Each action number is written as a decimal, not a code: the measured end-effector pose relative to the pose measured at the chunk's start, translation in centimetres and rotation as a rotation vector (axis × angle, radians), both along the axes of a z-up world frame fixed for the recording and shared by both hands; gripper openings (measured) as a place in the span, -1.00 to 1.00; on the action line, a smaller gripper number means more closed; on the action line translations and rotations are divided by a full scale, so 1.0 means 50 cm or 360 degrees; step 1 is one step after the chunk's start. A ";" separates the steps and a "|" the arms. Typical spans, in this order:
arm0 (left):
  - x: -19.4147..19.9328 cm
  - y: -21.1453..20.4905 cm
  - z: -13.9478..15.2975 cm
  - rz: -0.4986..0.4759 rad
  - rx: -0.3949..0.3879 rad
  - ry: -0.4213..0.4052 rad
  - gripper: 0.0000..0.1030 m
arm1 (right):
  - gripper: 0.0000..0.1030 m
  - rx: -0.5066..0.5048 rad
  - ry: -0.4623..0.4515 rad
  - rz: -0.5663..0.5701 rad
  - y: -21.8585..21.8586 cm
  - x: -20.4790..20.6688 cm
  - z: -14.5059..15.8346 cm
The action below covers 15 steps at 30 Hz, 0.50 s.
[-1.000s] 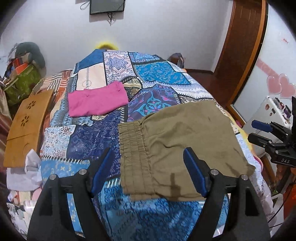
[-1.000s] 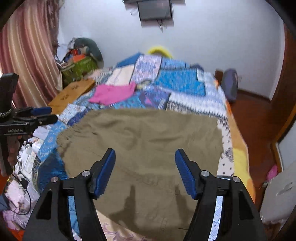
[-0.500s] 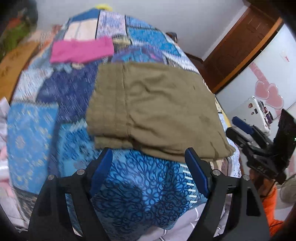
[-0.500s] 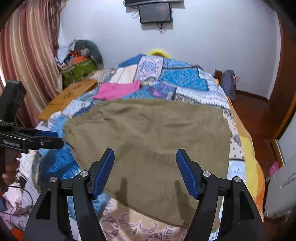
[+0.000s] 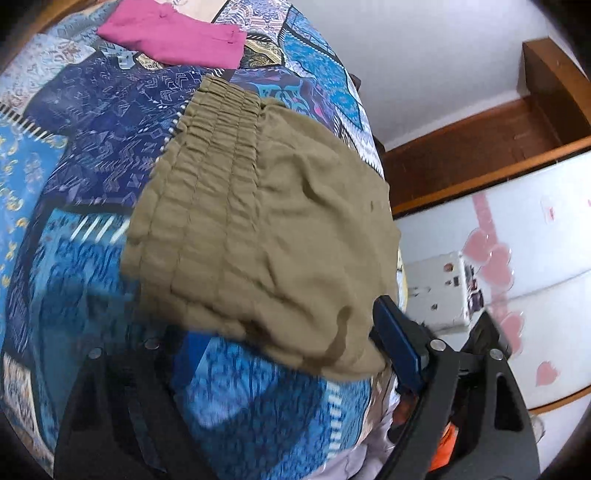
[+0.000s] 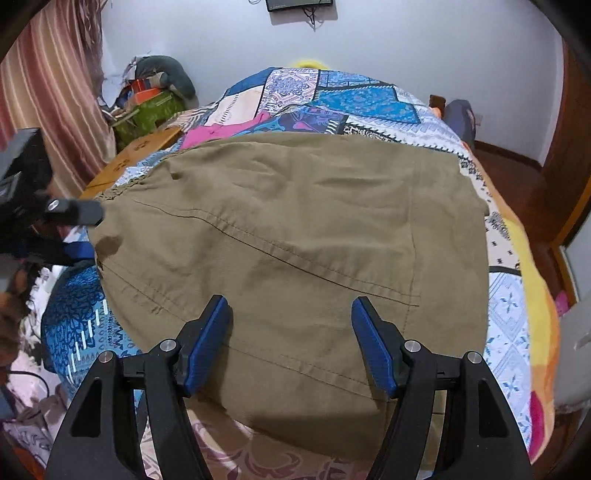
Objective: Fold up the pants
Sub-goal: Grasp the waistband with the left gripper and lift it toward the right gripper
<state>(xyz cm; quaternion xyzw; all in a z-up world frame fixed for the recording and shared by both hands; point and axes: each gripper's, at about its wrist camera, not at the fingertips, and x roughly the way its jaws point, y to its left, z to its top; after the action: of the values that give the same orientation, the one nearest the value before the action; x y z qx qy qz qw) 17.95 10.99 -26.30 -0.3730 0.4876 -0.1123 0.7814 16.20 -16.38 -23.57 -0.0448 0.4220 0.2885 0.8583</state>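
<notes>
Olive-brown pants (image 6: 295, 229) lie folded flat on the patchwork bed; the left wrist view shows their gathered elastic waistband (image 5: 207, 177) and near corner. My left gripper (image 5: 280, 350) is open and tilted, its fingers straddling the near corner of the pants at the bed's edge; the left finger is blurred. It also shows in the right wrist view (image 6: 74, 229) at the pants' left edge. My right gripper (image 6: 291, 343) is open just above the near part of the pants, holding nothing.
A folded pink garment (image 5: 173, 33) lies farther up the patchwork bedspread (image 5: 74, 155). A wooden board (image 6: 129, 158) and a pile of bags (image 6: 147, 103) sit left of the bed. A white cabinet with pink hearts (image 5: 517, 258) stands at the right.
My left gripper has swung down and rolled toward the near waistband corner of the pants. My right gripper has moved lower and closer over the pants. Both stay open.
</notes>
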 end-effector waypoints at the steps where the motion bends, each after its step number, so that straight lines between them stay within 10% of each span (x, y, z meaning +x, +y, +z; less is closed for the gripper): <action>1: 0.013 0.003 -0.001 0.0005 -0.0006 0.0001 0.65 | 0.28 0.0002 -0.0002 0.0006 -0.001 -0.001 0.000; 7: 0.068 0.001 0.006 0.0014 0.0273 0.0030 -0.20 | 0.28 0.0009 0.0005 0.0015 0.001 -0.002 -0.003; 15: 0.045 -0.055 0.062 -0.0041 0.0937 -0.0128 -0.37 | 0.28 -0.0030 0.0068 0.0030 0.013 0.008 0.018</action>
<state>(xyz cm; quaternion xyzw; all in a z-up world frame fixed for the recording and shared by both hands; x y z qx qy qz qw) 20.20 8.25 -23.18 -0.1194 0.4726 0.0094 0.8731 16.63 -15.72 -22.68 -0.0508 0.4425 0.2936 0.8458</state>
